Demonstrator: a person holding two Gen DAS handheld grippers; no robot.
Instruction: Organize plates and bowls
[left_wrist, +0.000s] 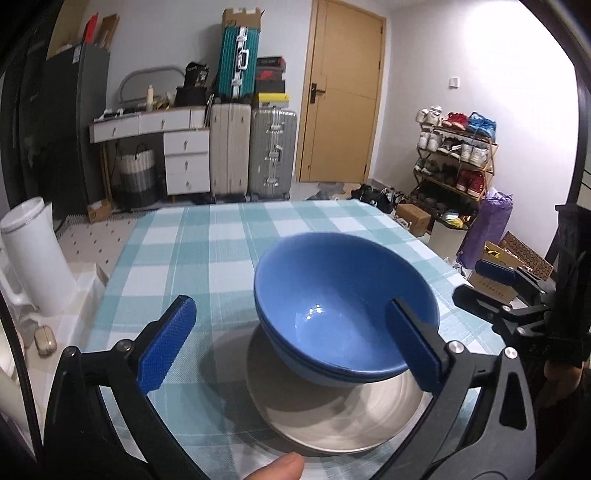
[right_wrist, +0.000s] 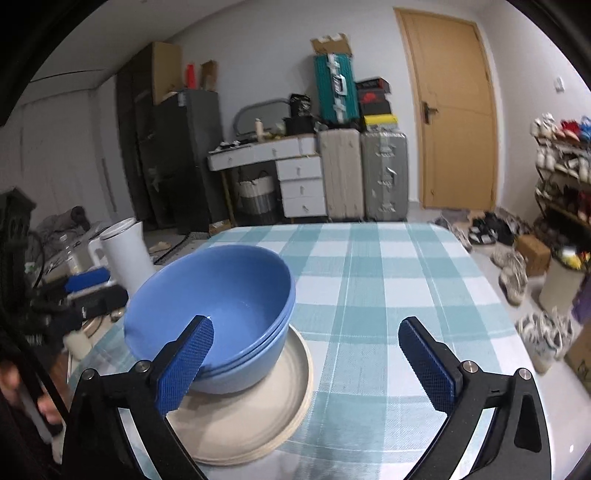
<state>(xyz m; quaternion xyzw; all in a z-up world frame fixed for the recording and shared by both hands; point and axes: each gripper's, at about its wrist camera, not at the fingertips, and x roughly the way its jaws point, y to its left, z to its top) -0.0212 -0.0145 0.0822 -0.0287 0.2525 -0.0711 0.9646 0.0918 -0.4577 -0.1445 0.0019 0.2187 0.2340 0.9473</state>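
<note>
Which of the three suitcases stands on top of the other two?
The teal suitcase; the beige suitcase and grey suitcase stand on the floor beneath it.

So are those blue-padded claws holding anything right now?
Nothing: the left gripper and right gripper are open, clear of the stacked blue ceramic bowls.

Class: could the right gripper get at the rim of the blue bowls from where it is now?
Probably yes. The right gripper has its jaws wide open and empty, the bowls sit stacked on the plate just to its left, and nothing stands between.
</note>
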